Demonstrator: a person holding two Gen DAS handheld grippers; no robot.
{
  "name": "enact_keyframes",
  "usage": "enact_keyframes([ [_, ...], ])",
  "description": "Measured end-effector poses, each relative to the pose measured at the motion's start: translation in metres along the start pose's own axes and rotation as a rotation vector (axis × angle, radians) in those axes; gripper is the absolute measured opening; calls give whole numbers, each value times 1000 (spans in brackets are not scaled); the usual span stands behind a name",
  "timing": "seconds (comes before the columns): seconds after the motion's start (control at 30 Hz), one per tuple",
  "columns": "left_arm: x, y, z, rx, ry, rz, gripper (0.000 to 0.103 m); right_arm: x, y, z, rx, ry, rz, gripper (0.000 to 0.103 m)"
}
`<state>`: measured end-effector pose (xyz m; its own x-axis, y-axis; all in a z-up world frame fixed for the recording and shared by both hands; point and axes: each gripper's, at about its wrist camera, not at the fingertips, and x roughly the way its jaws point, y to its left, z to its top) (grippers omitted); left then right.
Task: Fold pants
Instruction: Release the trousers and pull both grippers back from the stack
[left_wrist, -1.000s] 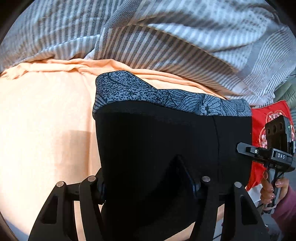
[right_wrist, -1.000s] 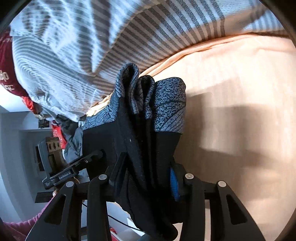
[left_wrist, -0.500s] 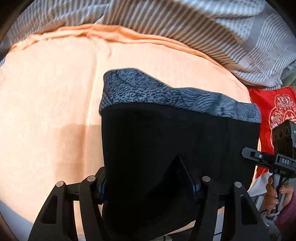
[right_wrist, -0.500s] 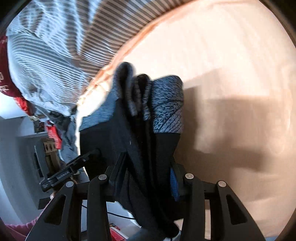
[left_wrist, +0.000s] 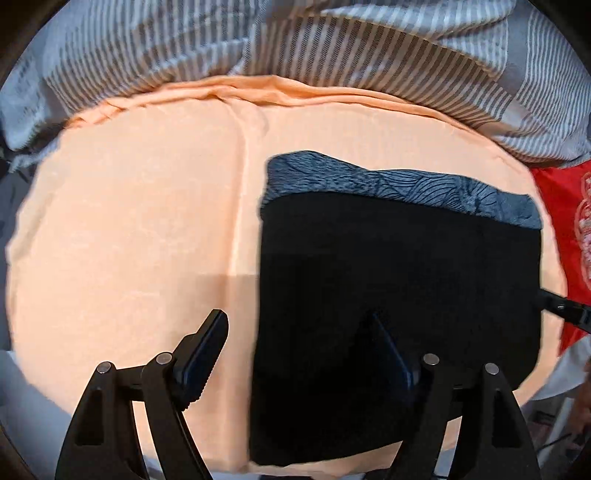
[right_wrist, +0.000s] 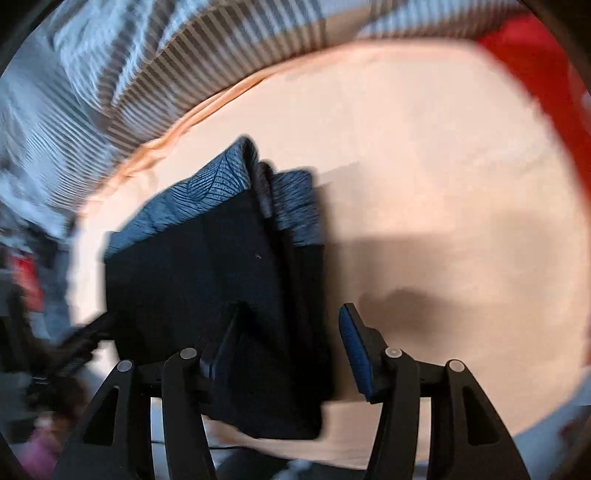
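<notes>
The pants (left_wrist: 399, 266) are black with a blue-grey patterned waistband, folded into a compact rectangle lying flat on the peach sheet (left_wrist: 140, 229). My left gripper (left_wrist: 295, 343) is open; its left finger stands clear over the sheet, its right finger sits over the black fabric. In the right wrist view the pants (right_wrist: 207, 273) lie folded in layers. My right gripper (right_wrist: 291, 343) is open too, its jaws spread around the fold's right edge, holding nothing.
A grey striped blanket (left_wrist: 332, 48) is bunched along the far side of the sheet. A red patterned cushion (left_wrist: 569, 206) lies at the right. The other gripper's black tip (left_wrist: 561, 306) shows at the pants' right edge.
Both grippers have opened and let go of the pants, which now lie flat on the sheet. The pants were held up between shut jaws before.
</notes>
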<state>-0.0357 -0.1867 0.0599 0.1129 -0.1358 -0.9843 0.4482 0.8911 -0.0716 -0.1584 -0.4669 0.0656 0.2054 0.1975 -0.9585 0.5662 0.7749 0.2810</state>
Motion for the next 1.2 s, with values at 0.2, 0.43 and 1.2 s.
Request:
enact_keyframes([
  [0.2, -33, -5, -5, 45, -97, 33, 79, -35, 23, -12, -85, -157, -68, 32],
  [0.43, -9, -22, -13, 79, -13, 17, 79, 2, 25, -14, -83, -60, -46, 30],
  [1.2, -51, -37, -46, 143, 49, 75, 102, -33, 32, -94, -45, 31, -84, 66],
])
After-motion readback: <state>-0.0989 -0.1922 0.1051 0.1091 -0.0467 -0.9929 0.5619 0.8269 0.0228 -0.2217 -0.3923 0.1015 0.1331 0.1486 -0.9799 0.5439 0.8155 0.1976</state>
